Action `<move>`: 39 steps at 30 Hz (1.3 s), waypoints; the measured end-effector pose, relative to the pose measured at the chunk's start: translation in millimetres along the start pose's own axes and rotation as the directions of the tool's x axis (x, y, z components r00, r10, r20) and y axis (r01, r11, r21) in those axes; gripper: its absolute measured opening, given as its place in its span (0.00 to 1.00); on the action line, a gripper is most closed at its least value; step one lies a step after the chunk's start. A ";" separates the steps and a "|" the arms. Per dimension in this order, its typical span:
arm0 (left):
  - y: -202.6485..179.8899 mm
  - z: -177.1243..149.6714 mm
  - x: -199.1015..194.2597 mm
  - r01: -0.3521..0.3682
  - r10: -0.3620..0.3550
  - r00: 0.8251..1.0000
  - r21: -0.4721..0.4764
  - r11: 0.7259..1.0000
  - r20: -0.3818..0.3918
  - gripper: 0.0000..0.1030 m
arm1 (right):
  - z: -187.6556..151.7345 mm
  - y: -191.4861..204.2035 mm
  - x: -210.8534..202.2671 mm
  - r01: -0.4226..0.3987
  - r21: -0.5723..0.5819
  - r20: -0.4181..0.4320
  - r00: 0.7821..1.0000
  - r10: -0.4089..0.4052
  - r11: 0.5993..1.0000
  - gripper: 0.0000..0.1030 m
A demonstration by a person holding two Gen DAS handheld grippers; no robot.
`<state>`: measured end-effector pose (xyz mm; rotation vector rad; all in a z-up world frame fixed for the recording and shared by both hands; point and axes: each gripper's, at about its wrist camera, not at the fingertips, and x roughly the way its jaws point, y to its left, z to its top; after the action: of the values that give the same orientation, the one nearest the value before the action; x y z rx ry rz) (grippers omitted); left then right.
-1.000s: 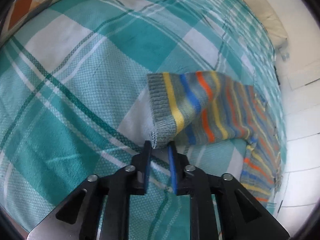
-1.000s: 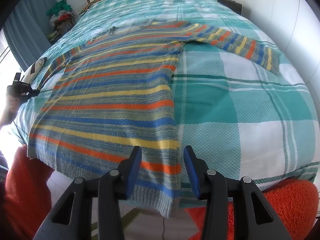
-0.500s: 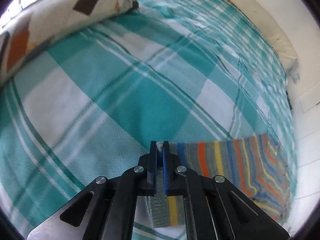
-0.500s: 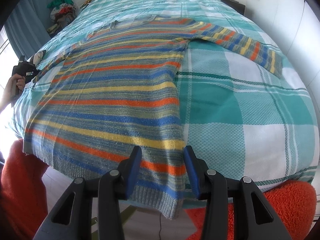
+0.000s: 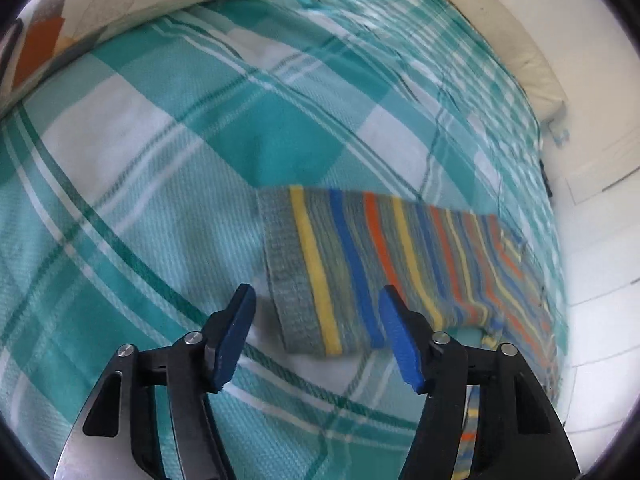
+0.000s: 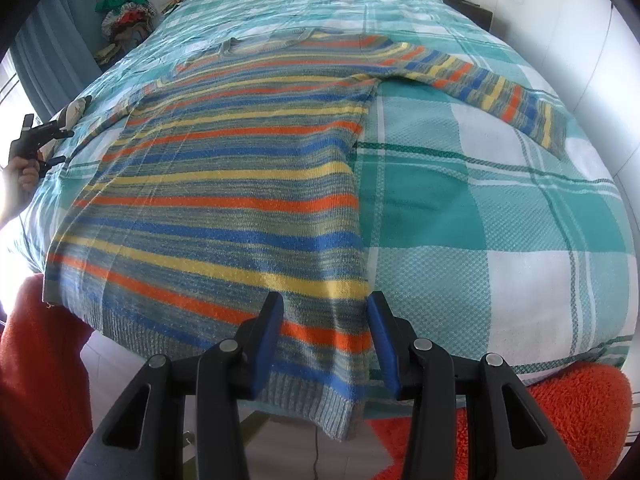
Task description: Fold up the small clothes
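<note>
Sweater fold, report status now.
Left gripper open, cuff of the sleeve lying flat between its fingers. Right gripper open over the hem corner of the sweater, which is spread flat on the bedspread. Nothing in the way.

The sweater [image 6: 224,196] lies spread flat on the bed [image 6: 500,208], its hem hanging over the near edge. One sleeve [image 6: 492,92] stretches out to the right; the other sleeve [image 5: 360,264] lies flat before the left gripper [image 5: 316,332], with a pillow [image 5: 100,8] behind it to the left.
</note>
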<state>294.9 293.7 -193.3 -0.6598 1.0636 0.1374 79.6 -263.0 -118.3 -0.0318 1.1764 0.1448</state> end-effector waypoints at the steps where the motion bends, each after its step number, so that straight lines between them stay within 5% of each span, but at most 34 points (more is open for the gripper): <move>1: -6.0 -5.0 6.8 -0.040 0.040 0.999 0.042 0.998 -0.018 0.40 | 0.2 0.4 0.4 -0.002 0.001 -0.001 1.000 0.002 1.000 0.42; 2: -10.9 -7.9 10.5 -0.101 0.102 0.995 0.079 0.992 -0.008 0.13 | 0.9 1.0 0.6 -0.004 0.002 -0.001 1.000 0.004 1.000 0.42; 3: -12.8 -9.0 12.3 -0.152 0.152 0.988 0.098 0.984 0.005 0.07 | 1.4 1.9 0.3 -0.004 0.002 0.001 1.000 0.004 1.000 0.42; 6: -10.2 -4.4 3.9 -0.246 0.243 0.969 0.056 0.968 0.049 0.05 | 1.4 4.8 -2.8 0.001 -0.010 0.012 1.000 -0.001 1.000 0.42; 15: -18.5 -7.9 21.5 -0.398 0.393 0.917 0.146 0.906 0.063 0.07 | -1.4 -6.9 -6.1 0.002 0.032 0.028 1.000 -0.003 0.999 0.42; 18: -13.7 -8.6 11.1 -0.367 0.360 0.930 0.113 0.923 0.079 0.24 | -2.4 -15.8 -9.8 -0.006 0.070 0.043 0.999 0.003 0.998 0.42; 19: -10.8 -11.0 3.3 -0.354 0.347 0.934 0.098 0.930 0.084 0.47 | -2.5 -18.0 -10.6 -0.008 0.081 0.046 0.999 0.004 0.997 0.44; 20: -8.0 -15.4 -6.6 -0.349 0.341 0.935 0.085 0.933 0.093 0.73 | -2.8 -20.4 -11.5 -0.007 0.095 0.049 0.999 0.002 0.995 0.54; 22: -8.0 -26.2 -27.1 -0.351 0.337 0.930 0.076 0.933 0.148 0.87 | -4.3 -23.9 -14.2 0.015 0.121 0.061 0.998 -0.023 0.993 0.77; 23: -8.6 -33.9 -37.2 -0.342 0.325 0.931 0.088 0.935 0.169 0.87 | -4.9 -25.6 -15.9 0.031 0.135 0.068 0.997 -0.041 0.990 0.89; 30: -35.4 -106.0 -72.3 -0.281 0.230 0.948 0.238 0.930 0.220 0.90 | -4.5 -36.5 -27.6 0.060 0.221 0.135 0.987 -0.092 0.973 0.90; 32: -53.9 -125.0 -63.1 -0.264 0.202 0.956 0.330 0.906 0.211 0.91 | -3.6 -38.2 -28.2 0.059 0.237 0.146 0.985 -0.096 0.970 0.91; 36: -100.2 -147.2 -26.6 -0.229 0.154 0.972 0.550 0.804 0.178 0.91 | -1.7 -38.7 -24.6 0.048 0.241 0.151 0.985 -0.087 0.969 0.91; 39: -122.2 -128.6 -1.9 -0.184 0.118 0.981 0.558 0.809 0.153 0.91 | -1.6 -37.8 -24.4 0.049 0.238 0.163 0.982 -0.089 0.970 0.91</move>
<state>245.9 123.8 -179.1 -0.0177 0.9808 -0.0124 73.9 -303.0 -98.3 0.1443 1.0106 -0.0528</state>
